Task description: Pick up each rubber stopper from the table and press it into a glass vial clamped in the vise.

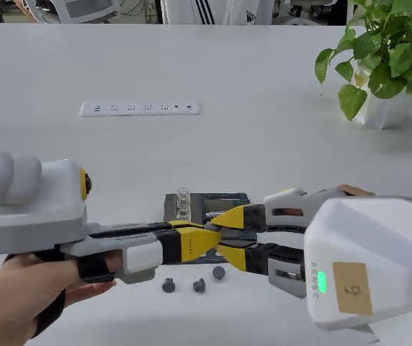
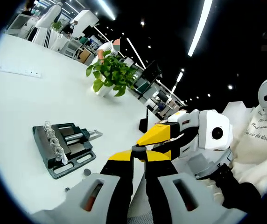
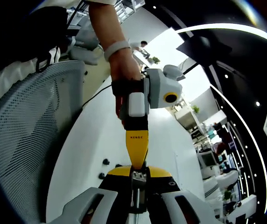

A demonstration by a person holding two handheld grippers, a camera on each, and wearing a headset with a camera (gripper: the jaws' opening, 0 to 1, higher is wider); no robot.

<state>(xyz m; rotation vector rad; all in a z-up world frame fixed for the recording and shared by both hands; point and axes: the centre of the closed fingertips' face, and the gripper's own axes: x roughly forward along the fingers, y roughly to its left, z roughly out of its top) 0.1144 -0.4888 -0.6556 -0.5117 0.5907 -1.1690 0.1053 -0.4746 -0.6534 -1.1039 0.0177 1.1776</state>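
Task state: nothing done yet, by the look of it. Three rubber stoppers (image 1: 168,285) (image 1: 199,285) (image 1: 219,272) lie loose in a short row on the desk (image 1: 278,137), just in front of the vise (image 1: 224,204). The glass vials (image 1: 184,202) stand upright in a line, clamped at the vise's left end. In the left gripper view their mouths look clear and uncapped. So all three stoppers are left to pick and press.

Pose: both grippers are level above the desk and pointed at each other, tip to tip. They meet over the near edge of the vise and above the stoppers, neither reaching down.

Left gripper (image 2: 139,151): jaws drawn together to a point, with no stopper made out between them. The person's left hand (image 1: 26,292) grips the handle from below, wrist low and near the body.

Right gripper (image 3: 138,173): comes in from the opposite side. In the head view its two yellow jaws converge on the left gripper's point, one above and one below. Whether they are pinched on that tip or just parted around it, I cannot tell, as the fisheye crowds the gap. It carries no stopper.

Judgement: this is a start position. The first step in hand is to drop one gripper to the nearest stopper.
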